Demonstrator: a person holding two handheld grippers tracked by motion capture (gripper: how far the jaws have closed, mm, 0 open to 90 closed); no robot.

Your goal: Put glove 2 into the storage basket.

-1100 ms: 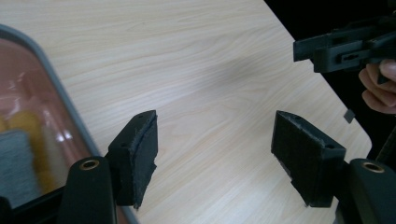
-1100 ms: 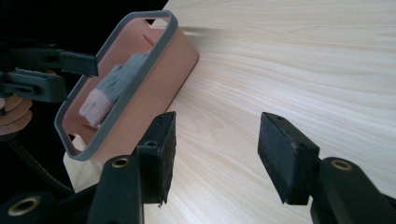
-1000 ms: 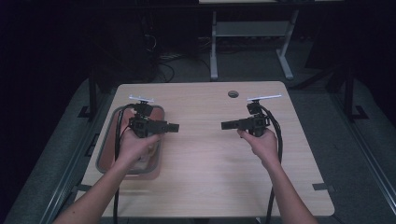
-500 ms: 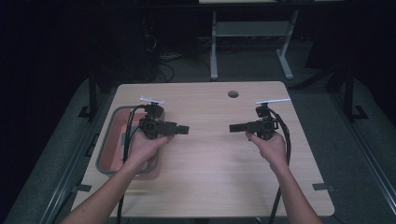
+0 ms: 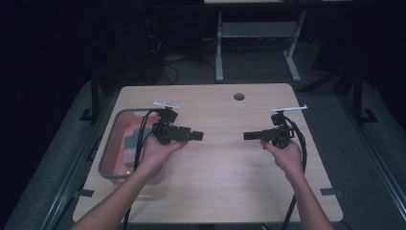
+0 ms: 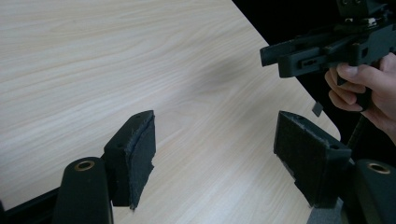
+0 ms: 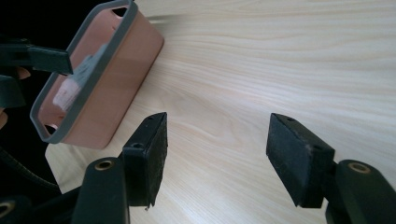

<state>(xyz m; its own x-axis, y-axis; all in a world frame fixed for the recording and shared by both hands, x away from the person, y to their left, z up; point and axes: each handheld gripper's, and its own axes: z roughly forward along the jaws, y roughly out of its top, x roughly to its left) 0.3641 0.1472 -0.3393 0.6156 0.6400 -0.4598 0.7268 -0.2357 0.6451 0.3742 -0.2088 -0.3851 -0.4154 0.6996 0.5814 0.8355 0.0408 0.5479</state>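
**Two empty grippers face each other above a bare wooden table**

A person holds a gripper in each hand over a light wooden table (image 5: 220, 191). The left gripper (image 5: 197, 136) sits near the table's left edge, just beside a pink tub with a grey rim (image 5: 106, 158) that stands along that edge. The right gripper (image 5: 248, 136) is near the right edge. Both point inward toward the middle of the table, well apart from each other.

In the left gripper view, its jaws stand wide apart with only bare wood between them. In the right gripper view, its jaws are also wide and hold nothing; they have just been opening. The tub shows there at the far left corner, with pale and grey items (image 7: 79, 77) lying inside, too blurred to name.

Compared with a second ago, both hands have drifted toward the near edge and slightly outward, and the left hand now covers less of the tub. Judging from this, nothing has yet been picked up; the tub's contents look like the likeliest next target.
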